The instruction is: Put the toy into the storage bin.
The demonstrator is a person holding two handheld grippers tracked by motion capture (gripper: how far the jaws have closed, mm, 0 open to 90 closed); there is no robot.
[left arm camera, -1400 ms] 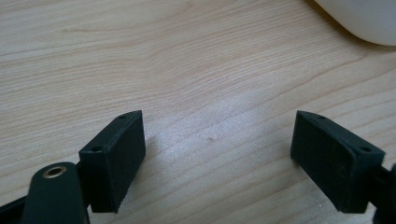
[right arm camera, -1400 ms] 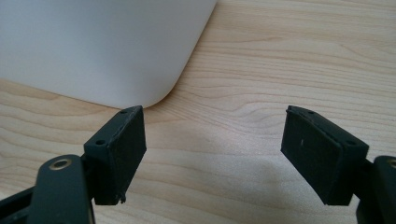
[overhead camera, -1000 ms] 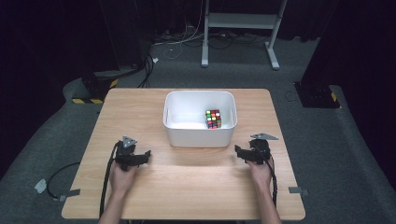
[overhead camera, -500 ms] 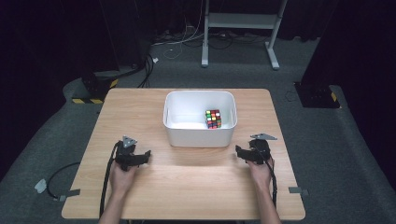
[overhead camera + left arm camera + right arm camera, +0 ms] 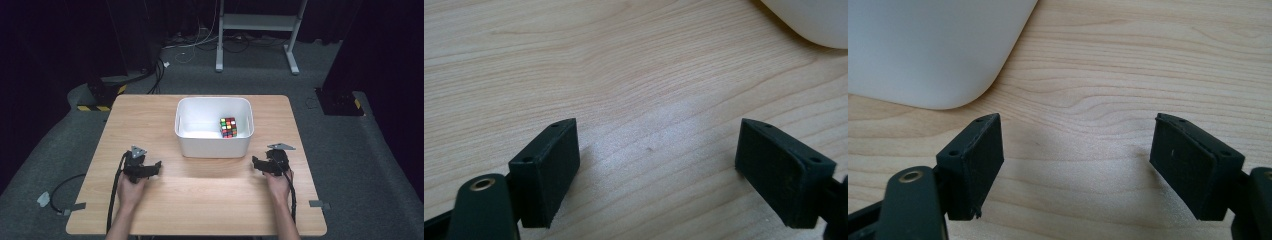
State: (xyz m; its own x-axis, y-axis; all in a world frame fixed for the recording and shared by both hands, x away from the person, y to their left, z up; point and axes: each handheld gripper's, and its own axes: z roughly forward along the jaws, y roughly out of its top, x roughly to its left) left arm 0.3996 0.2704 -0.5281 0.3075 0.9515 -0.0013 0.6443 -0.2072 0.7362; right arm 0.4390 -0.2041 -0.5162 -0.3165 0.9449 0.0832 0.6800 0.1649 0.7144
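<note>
Cube (image 5: 228,127): multicoloured puzzle cube, centre of frame, inside the white tub (image 5: 190,137) (right half).
Table (image 5: 150,120): light wood, tub at middle.
Left gripper (image 5: 150,168): lower left, jaws wide apart, holding nothing.
Right gripper (image 5: 260,164): lower right, just beside the tub's corner, jaws wide apart, empty.

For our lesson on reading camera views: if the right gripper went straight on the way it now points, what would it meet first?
Probably bare table. The right gripper is open, and the white bin lies left of its line, so it would likely just miss the bin's corner; depth is unclear.
</note>
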